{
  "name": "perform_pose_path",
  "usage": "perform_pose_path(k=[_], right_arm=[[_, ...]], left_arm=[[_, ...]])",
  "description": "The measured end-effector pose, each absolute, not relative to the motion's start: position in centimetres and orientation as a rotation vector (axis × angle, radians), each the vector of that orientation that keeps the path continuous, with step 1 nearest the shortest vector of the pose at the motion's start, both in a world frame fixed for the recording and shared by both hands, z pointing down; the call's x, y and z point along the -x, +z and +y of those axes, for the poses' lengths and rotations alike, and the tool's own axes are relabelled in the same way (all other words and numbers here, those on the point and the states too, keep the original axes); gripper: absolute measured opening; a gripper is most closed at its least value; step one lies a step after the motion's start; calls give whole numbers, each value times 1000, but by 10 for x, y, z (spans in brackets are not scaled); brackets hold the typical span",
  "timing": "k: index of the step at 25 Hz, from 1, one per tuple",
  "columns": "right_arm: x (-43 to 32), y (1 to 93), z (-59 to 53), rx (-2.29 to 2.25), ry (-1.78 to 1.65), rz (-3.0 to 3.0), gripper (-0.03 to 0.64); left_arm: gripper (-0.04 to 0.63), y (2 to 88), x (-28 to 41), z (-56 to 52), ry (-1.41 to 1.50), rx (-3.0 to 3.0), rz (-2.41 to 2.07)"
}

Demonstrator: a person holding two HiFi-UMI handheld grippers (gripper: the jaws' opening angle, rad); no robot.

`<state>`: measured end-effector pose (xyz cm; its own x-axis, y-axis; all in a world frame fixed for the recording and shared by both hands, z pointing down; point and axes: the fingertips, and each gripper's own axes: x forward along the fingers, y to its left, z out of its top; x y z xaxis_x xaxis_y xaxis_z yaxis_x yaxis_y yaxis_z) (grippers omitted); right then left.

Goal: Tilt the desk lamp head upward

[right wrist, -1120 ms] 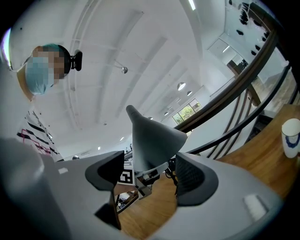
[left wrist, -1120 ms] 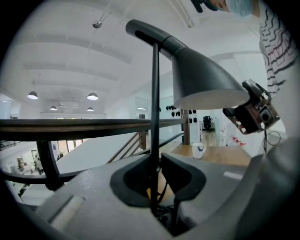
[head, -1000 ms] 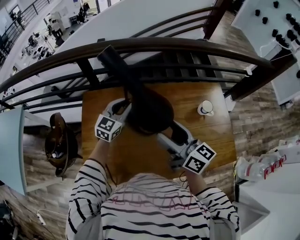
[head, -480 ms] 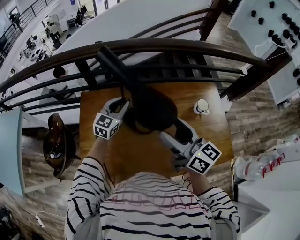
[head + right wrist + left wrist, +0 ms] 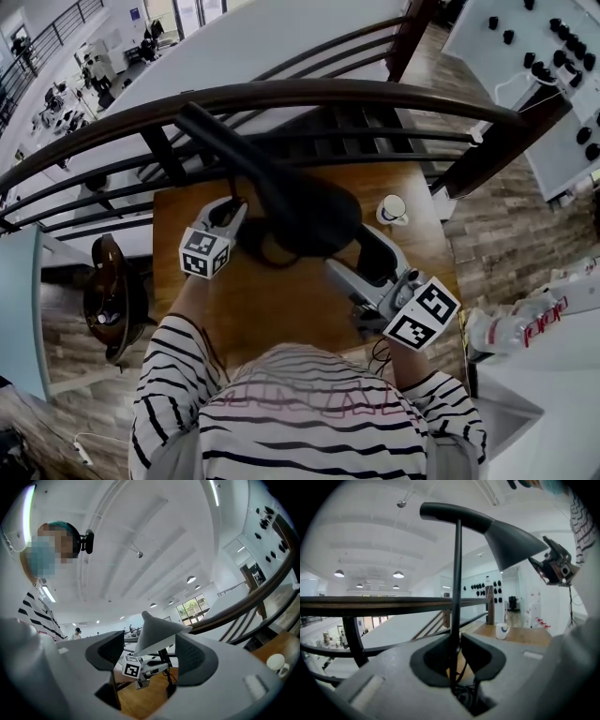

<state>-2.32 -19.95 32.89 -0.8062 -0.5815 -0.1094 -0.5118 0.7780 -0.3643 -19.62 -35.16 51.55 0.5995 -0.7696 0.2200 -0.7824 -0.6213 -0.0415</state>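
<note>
Now you're raising the right tongs (image 5: 150,658), clamped wide on the lamp head (image 5: 159,634) above the tabletop (image 5: 272,300), so it's tipping higher than a second ago, while the left tongs (image 5: 457,656) are pinching the stem (image 5: 457,573).

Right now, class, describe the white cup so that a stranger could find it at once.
Find the wooden table against the dark curved railing. At its far right corner, beyond the black desk lamp, stands the white cup. It is the only small, pale thing on the table.
</note>
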Motion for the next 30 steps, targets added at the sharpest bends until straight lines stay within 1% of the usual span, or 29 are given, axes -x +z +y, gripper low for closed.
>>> perform_pose_path(k=[12,18,30], right_arm=[[16,261,-188,805,-244,2802,333],[18,236,-187,790,-188,2800,350],[27,198,-189,786,-91,2811,350]], left_arm=[[74,516,194,-348,342,-2741,-1355],[74,514,195,-347,347,-2733,-1364],[67,515,193,-343,368,-2750,-1370]])
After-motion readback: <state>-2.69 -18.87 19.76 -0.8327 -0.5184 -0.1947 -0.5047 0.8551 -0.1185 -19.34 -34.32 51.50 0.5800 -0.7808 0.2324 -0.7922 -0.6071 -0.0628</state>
